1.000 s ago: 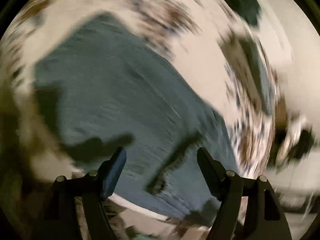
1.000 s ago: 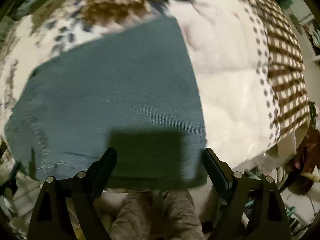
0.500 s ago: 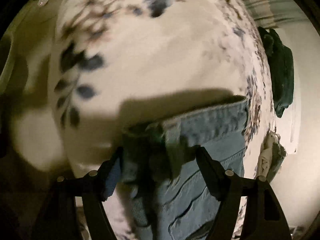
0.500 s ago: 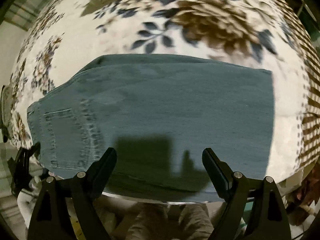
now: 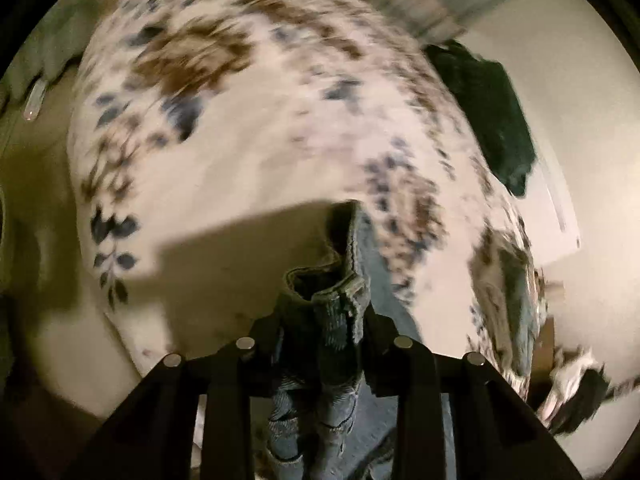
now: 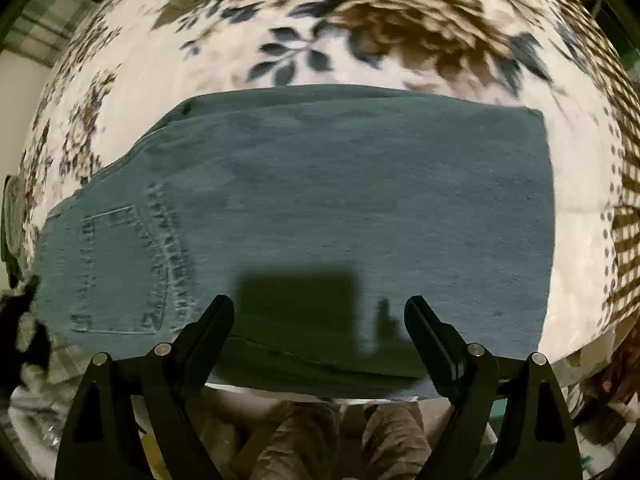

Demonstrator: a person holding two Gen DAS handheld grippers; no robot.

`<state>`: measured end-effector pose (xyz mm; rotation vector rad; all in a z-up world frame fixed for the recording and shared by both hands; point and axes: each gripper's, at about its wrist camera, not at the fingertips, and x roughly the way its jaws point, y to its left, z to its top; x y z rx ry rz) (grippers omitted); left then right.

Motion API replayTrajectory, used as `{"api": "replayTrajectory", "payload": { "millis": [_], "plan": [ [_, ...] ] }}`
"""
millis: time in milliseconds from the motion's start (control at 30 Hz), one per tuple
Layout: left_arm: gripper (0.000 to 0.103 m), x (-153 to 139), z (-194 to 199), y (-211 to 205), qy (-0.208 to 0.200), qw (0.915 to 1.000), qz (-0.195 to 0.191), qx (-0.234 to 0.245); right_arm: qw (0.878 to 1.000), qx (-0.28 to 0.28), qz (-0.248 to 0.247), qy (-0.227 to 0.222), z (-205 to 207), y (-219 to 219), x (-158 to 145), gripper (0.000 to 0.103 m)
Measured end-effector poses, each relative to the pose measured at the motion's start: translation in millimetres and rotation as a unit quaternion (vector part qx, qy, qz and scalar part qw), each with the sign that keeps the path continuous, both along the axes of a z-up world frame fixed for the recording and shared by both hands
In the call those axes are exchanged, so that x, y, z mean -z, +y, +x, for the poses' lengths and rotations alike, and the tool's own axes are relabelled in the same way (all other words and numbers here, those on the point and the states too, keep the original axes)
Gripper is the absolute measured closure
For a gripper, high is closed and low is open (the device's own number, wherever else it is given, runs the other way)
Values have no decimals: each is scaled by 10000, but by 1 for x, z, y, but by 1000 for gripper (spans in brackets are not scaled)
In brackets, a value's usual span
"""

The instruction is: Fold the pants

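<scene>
The pants [image 6: 312, 216], blue denim, lie flat on the floral bedspread [image 6: 304, 40] of the bed, already doubled leg over leg, back pocket [image 6: 116, 268] toward the left end and hems to the right. The left gripper [image 5: 324, 336] is clamped on a bunched waistband edge, denim gathered between its fingers [image 5: 260, 332]. The right gripper [image 6: 318, 320] hovers over the near edge with its jaws apart and nothing between them. Judgement: the step in hand is carrying the waist end over toward the hems. To do it well, the lift should stay low and level, both layers kept together, edges aligned before release.
</scene>
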<state>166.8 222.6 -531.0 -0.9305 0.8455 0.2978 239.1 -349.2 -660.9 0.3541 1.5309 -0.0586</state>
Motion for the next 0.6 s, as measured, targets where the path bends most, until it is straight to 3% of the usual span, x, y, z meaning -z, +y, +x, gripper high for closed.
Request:
{"api": "replayTrajectory", "payload": {
  "millis": [167, 300, 433, 600],
  "plan": [
    [78, -55, 15, -46, -212, 9941, 642, 844, 9997, 220, 1, -104, -10, -29, 0, 14],
    [78, -94, 24, -104, -545, 9809, 1033, 1558, 9987, 469, 15, -181, -23, -60, -3, 14],
    [80, -117, 29, -184, -753, 9563, 1380, 2464, 9968, 768, 45, -208, -41, -96, -6, 14],
    [81, -105, 28, -295, -669, 9225, 1435, 3522, 9926, 1190, -14, -241, -70, -151, -14, 14]
  ]
}}
